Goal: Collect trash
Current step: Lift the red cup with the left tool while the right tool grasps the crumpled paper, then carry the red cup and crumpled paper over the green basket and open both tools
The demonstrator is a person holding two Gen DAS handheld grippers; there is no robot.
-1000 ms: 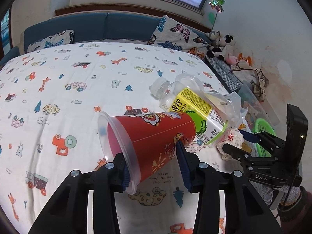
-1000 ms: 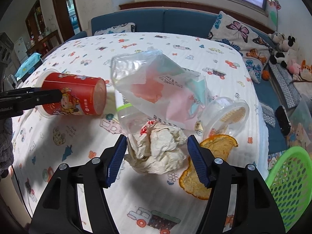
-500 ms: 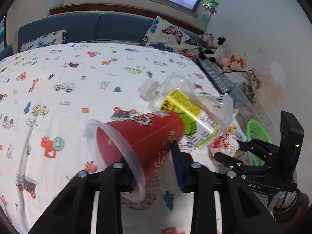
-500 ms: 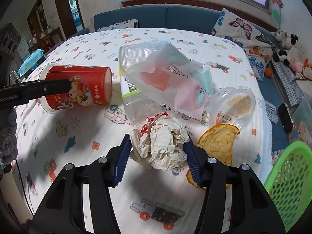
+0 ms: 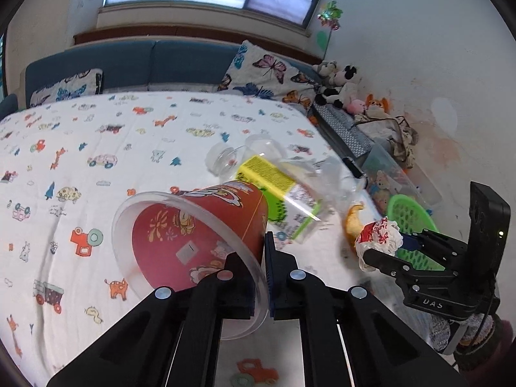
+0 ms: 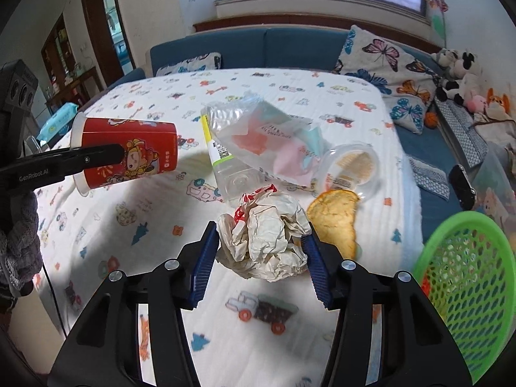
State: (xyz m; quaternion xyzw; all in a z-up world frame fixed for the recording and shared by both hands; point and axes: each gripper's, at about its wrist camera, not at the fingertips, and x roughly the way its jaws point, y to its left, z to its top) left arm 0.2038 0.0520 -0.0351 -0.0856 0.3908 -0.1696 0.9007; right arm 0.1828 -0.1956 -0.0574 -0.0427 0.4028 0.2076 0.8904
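My left gripper [image 5: 258,267] is shut on the rim of a red paper cup [image 5: 200,229], held tilted above the bed; it also shows in the right wrist view [image 6: 129,154]. My right gripper [image 6: 261,254] is shut on a crumpled paper wrapper [image 6: 267,238], lifted off the sheet; the wrapper also shows in the left wrist view [image 5: 380,235]. On the bed lie a plastic bottle [image 6: 222,161] with a yellow-green label, a clear plastic bag [image 6: 267,135], a clear round container [image 6: 351,167] and an orange peel [image 6: 335,222].
A green mesh basket [image 6: 467,287] stands off the bed's right edge. A black phone [image 6: 461,183] lies on the blue bench beside it. Pillows and plush toys [image 6: 458,74] sit at the back right. The patterned sheet [image 6: 290,87] stretches to the blue headboard.
Both grippers closed on their items and lifted them: the left tilted the red cup upward, the right raised the crumpled wrapper off the sheet.
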